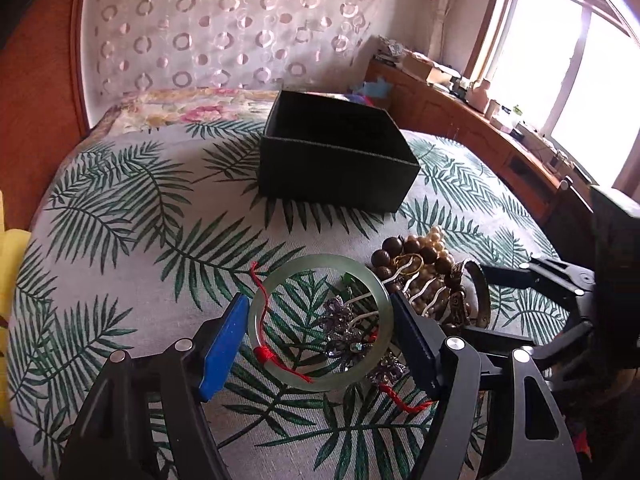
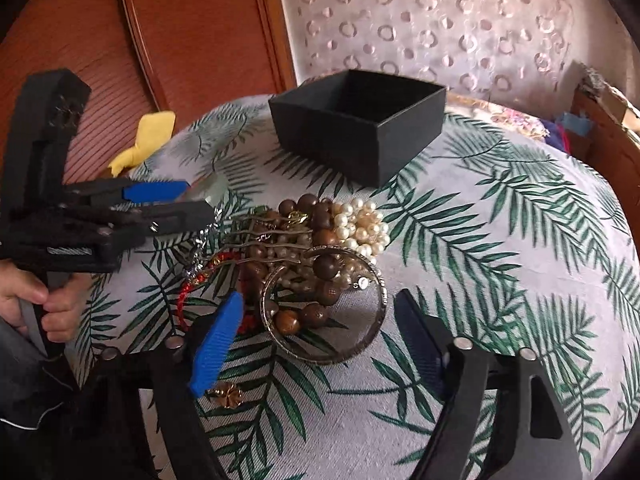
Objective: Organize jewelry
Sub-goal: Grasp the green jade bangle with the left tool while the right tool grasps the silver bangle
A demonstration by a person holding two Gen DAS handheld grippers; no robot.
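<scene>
1. Jewelry heap (image 2: pixel 316 252) sits on the leaf-print bed cover (image 1: pixel 120 208), nearer me than the black box (image 1: pixel 336 160), which stands open-topped, apparently empty, and well apart from the heap.
2. Left gripper (image 1: pixel 320 320) is spread wide around the jade bangle (image 1: pixel 320 320); both pads sit right at its outer rim, not squeezing as far as I can judge. The bangle lies flat, a red cord (image 1: pixel 266 332) tied to it and a purple crystal piece (image 1: pixel 344 332) inside its ring.
3. Right gripper (image 2: pixel 320 340) is wide open, holding nothing, straddling the metal bangle (image 2: pixel 324 308) at the heap's near edge.
4. Step in hand, my guess: the first pick, jade bangle into the box.
5. Next move calls for closing across the bangle, then lifting slowly; cord and crystal piece may drag along.
6. Room: open cover between heap and box; the box's near wall must be cleared from above. My two grippers are near each other.
</scene>
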